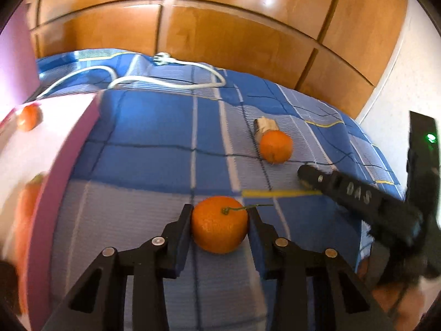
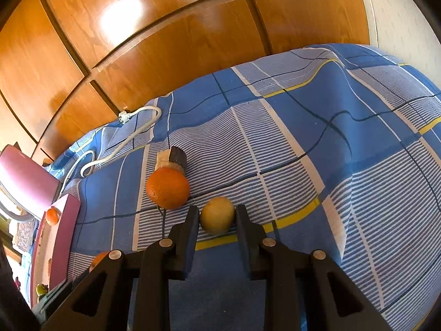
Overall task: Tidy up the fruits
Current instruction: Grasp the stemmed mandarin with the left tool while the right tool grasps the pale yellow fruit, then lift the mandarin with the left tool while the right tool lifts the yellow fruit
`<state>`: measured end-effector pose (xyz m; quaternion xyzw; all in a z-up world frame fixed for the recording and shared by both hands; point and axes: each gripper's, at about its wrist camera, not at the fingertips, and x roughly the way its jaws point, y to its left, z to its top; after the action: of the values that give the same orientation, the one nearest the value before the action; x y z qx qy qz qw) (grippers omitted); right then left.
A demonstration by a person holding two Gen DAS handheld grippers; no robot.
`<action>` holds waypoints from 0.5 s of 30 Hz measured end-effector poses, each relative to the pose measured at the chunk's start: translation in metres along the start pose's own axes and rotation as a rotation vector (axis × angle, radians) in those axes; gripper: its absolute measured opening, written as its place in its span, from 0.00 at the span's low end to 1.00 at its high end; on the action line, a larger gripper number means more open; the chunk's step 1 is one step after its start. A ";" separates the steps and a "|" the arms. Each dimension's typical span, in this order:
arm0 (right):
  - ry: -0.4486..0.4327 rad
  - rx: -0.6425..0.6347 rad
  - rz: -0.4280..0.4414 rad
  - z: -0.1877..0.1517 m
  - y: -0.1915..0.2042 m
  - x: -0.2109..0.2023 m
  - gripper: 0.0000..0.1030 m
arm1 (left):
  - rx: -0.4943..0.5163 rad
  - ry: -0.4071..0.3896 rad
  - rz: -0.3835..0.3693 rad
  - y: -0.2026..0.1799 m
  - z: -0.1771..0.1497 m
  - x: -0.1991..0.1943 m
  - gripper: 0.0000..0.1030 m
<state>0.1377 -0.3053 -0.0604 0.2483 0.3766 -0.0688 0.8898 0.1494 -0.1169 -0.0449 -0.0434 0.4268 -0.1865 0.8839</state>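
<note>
An orange w/ a green stem (image 1: pixel 219 224) sits on a blue checked bedspread (image 1: pixel 154 138), between the left gripper (image 1: pixel 220 215) fingers, which are clamped against both its sides. Right gripper (image 2: pixel 217 215) fingers are clamped on a small yellow fruit (image 2: pixel 217 218). Just behind, a 2nd orange (image 2: pixel 168 187) rests against a small wood block (image 2: pixel 173 158). At left, a pink-rimmed white tray (image 1: pixel 82 138) holds more oranges. White cable (image 1: pixel 165 82) lies near the wooden wardrobe (image 1: pixel 220 27).
</note>
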 end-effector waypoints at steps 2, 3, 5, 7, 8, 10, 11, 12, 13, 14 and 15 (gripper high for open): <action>-0.003 0.010 0.015 0.000 -0.002 -0.001 0.26 | -0.007 -0.013 0.010 0.005 -0.011 -0.011 0.37; -0.004 0.014 0.022 0.000 -0.003 -0.001 0.26 | 0.000 -0.024 0.022 0.007 -0.019 -0.017 0.37; -0.006 0.018 0.036 -0.001 -0.004 -0.002 0.26 | 0.018 -0.047 0.046 0.009 -0.034 -0.031 0.37; -0.002 0.015 0.048 -0.001 -0.003 -0.003 0.26 | 0.028 -0.066 0.059 0.012 -0.046 -0.043 0.37; 0.001 0.009 0.049 -0.003 -0.002 -0.004 0.26 | 0.031 -0.074 0.066 0.013 -0.051 -0.046 0.37; 0.008 -0.014 0.045 -0.006 0.003 -0.007 0.26 | 0.016 -0.092 0.074 0.019 -0.060 -0.056 0.37; 0.012 -0.026 0.044 -0.007 0.005 -0.008 0.26 | 0.006 -0.096 0.074 0.022 -0.064 -0.060 0.37; 0.017 -0.039 0.043 -0.009 0.008 -0.009 0.26 | -0.003 -0.101 0.080 0.025 -0.067 -0.064 0.37; 0.024 -0.053 0.046 -0.012 0.012 -0.010 0.25 | -0.003 -0.107 0.085 0.027 -0.070 -0.066 0.37; 0.031 -0.067 0.049 -0.014 0.015 -0.011 0.25 | -0.002 -0.114 0.087 0.028 -0.072 -0.068 0.37; 0.041 -0.086 0.055 -0.017 0.019 -0.013 0.25 | -0.004 -0.119 0.088 0.030 -0.073 -0.068 0.37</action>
<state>0.1237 -0.2813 -0.0545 0.2215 0.3905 -0.0229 0.8933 0.0630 -0.0580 -0.0477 -0.0373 0.3752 -0.1439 0.9149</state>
